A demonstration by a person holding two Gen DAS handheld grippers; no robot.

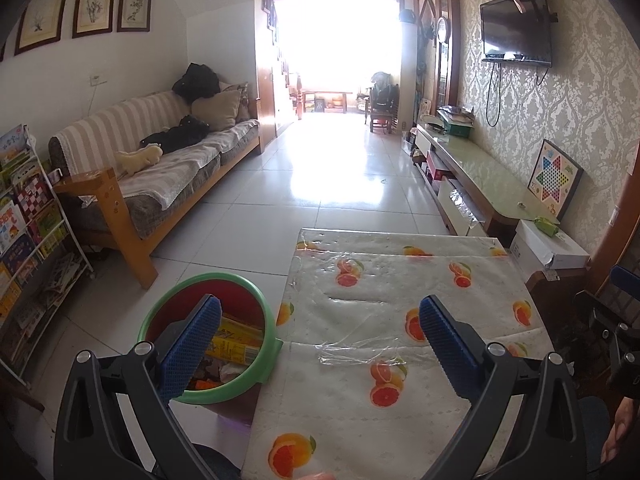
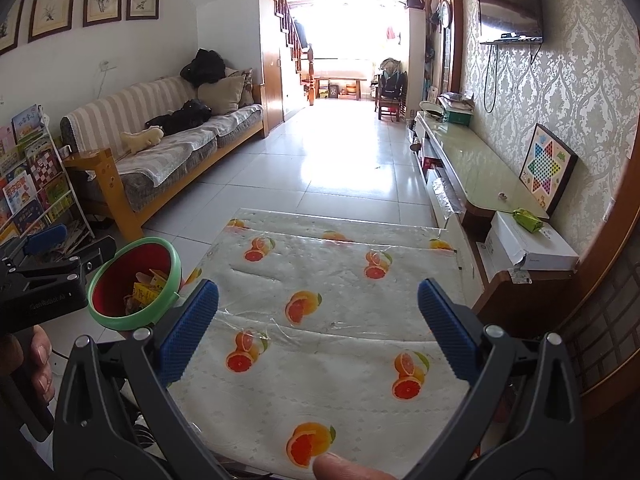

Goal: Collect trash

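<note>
Green-rimmed red trash bin holding yellow wrappers sits behind left claw's left finger; both claws spread, right claw empty

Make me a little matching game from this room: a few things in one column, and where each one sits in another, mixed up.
Things:
1. bin
2. plush toy
3. checkers board
4. television

Places:
A. leaning against the wallpaper on the long cabinet
B. mounted high on the wall
C. on the floor beside the table, with wrappers inside
D. lying on the sofa seat

Pairs: 1-C, 2-D, 3-A, 4-B
</note>
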